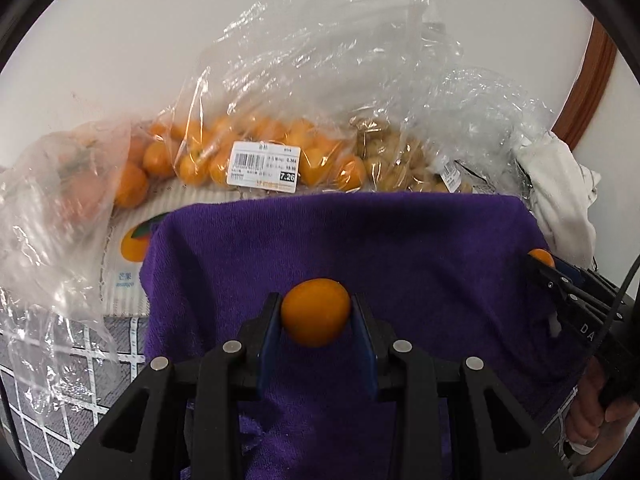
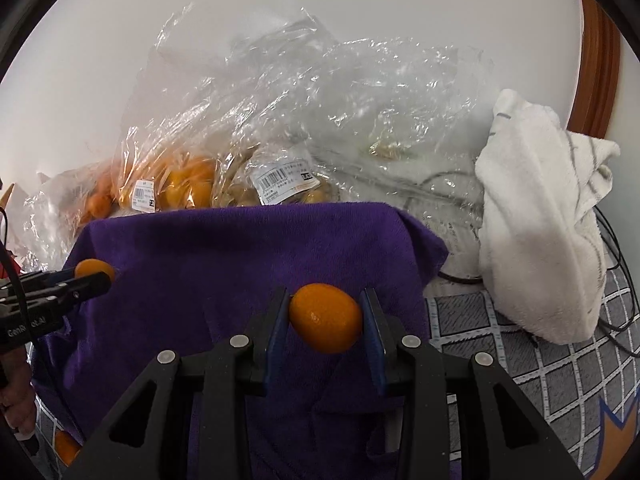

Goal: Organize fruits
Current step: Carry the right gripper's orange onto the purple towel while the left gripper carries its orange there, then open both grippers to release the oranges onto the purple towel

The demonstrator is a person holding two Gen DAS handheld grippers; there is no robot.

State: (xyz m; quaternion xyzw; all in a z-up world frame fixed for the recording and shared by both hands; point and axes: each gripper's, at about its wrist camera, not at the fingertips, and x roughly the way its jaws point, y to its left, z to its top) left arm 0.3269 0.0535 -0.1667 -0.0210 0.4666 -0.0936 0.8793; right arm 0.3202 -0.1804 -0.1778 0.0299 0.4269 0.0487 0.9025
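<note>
Left wrist view: left claw [image 1: 316,314] clenched on a small oval orange kumquat [image 1: 315,312] above the purple terry towel [image 1: 360,240]; right claw [image 2: 326,318] grips another oval orange kumquat [image 2: 326,317] likewise.

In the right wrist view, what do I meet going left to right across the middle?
Left gripper with its kumquat → purple towel → right gripper holding a kumquat → white towel.

left gripper [image 1: 316,312]: black angular frame, blue pads, four silver round screw heads | right gripper [image 2: 326,312]: same build – black links, blue pads, silver screws | at 3 o'clock in left view: black cable, white lettering on housing – partly hidden
</note>
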